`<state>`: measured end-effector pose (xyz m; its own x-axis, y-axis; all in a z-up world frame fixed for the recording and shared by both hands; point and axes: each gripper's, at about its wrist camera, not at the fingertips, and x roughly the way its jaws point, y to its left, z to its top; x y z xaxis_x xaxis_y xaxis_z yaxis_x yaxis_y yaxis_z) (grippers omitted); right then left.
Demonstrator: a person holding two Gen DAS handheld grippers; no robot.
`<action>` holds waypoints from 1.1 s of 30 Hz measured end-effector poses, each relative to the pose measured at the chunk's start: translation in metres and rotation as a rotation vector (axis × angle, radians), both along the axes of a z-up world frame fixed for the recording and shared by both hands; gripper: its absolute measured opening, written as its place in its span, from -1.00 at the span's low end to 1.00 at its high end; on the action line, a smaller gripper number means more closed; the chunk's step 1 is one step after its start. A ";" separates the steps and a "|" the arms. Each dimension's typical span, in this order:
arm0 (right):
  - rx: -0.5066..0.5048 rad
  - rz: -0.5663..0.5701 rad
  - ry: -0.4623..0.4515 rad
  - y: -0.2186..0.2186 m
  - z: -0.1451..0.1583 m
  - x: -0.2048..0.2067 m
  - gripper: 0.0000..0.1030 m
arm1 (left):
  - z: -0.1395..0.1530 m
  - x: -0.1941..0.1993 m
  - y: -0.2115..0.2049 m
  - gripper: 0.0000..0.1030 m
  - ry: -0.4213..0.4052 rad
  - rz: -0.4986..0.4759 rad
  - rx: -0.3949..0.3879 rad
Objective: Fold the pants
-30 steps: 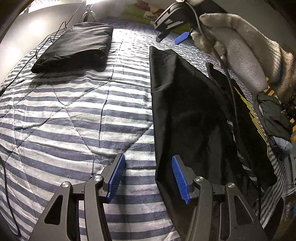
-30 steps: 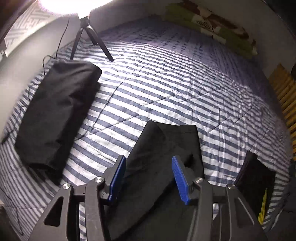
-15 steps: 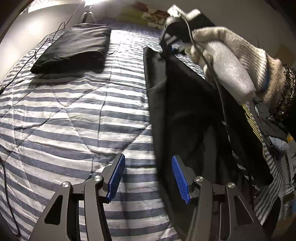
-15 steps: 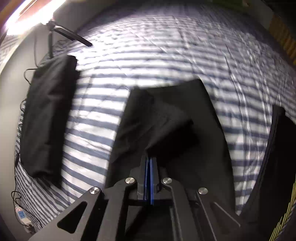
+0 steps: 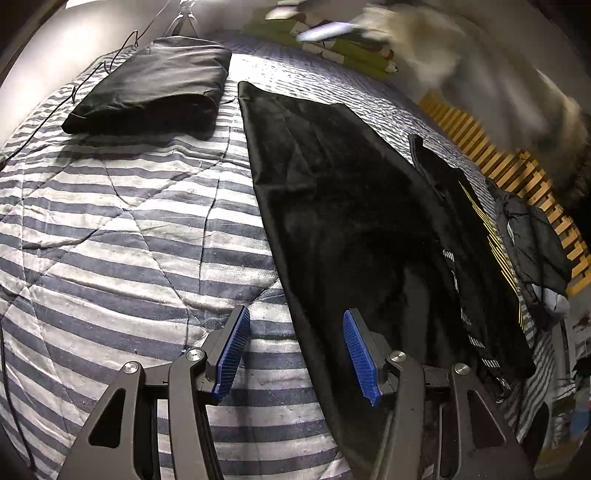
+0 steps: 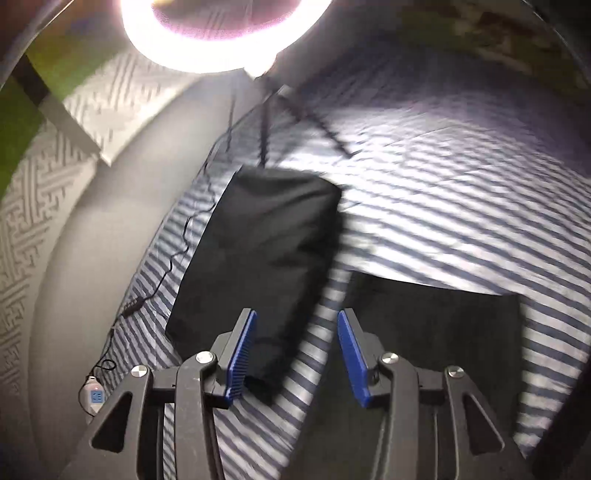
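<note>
In the left wrist view the left gripper point(image 5: 293, 354) hangs with its jaws spread and nothing between them, its right pad over the near edge of the black pants point(image 5: 354, 221), probably poised to take that hem for the next fold. The pants lie flat and lengthwise from 6 o'clock toward 12 on the striped quilt point(image 5: 129, 229), one layer smoothed out so they can be doubled over. One folded black bundle point(image 5: 151, 92) sits at 11 o'clock, set aside as if finished; one more dark garment with yellow markings point(image 5: 480, 236) waits at 3 o'clock. In the right wrist view the right gripper point(image 6: 295, 356) is opening, empty, above the quilt point(image 6: 461, 192); the pants' end point(image 6: 436, 317) lies at 4 o'clock, the bundle point(image 6: 266, 251) at centre, one ring light point(image 6: 221, 33) at 12.
</note>
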<state>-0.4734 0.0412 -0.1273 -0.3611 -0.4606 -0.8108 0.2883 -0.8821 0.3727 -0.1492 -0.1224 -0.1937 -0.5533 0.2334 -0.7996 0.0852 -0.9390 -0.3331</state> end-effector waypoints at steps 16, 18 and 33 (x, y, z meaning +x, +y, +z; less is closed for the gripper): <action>0.089 -0.591 -0.123 0.366 -0.023 0.267 -0.18 | 0.013 0.041 0.042 0.36 -0.096 -0.062 -0.097; 0.061 -0.605 -0.139 0.372 -0.035 0.298 -0.18 | 0.016 0.058 0.041 0.45 -0.143 -0.032 -0.090; 0.010 -0.485 -0.163 0.334 -0.082 0.429 -0.15 | 0.013 0.080 0.065 0.42 -0.323 0.114 0.031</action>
<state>-0.0445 0.3757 -0.2098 -0.3998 -0.2637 -0.8779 -0.2161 -0.9036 0.3699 -0.0689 -0.0572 -0.1811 -0.2964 0.2113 -0.9314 0.2945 -0.9075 -0.2996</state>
